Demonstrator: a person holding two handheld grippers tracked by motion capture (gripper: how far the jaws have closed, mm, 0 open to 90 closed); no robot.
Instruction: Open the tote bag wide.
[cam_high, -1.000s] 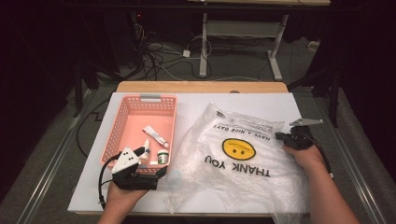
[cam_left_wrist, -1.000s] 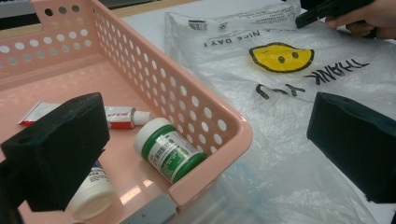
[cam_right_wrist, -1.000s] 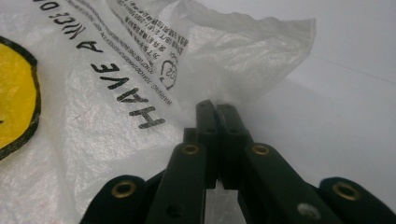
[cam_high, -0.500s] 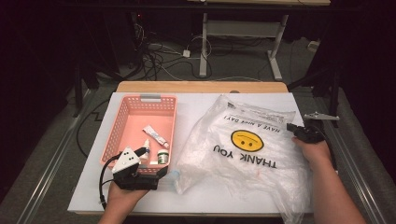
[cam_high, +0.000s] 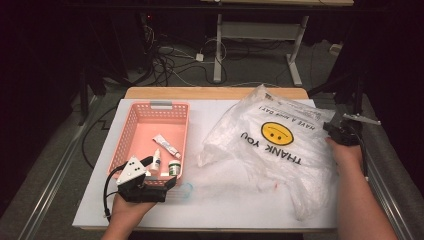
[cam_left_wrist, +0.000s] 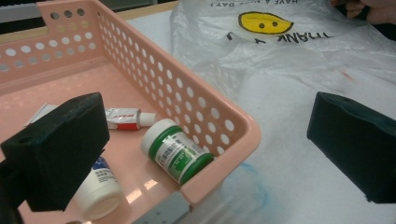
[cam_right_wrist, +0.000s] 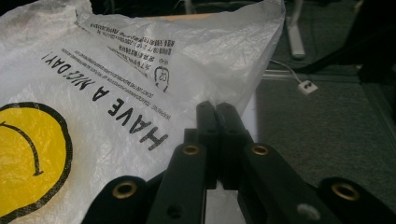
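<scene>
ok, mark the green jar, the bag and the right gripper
green jar (cam_left_wrist: 175, 151), left gripper view, label on its side
bag (cam_high: 276, 133), high view, yellow smiley print
right gripper (cam_right_wrist: 217, 116), right gripper view, tips of closed jaws

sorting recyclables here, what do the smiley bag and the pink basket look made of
Smiley bag: thin translucent plastic film, by its crinkles and soft sheen. Pink basket: rigid moulded plastic, probably, with glossy walls and punched rows of round holes.

Crumpled clear smiley bag (cam_high: 280, 150) lies spread right of the basket (cam_high: 150, 112), perhaps empty.
</scene>
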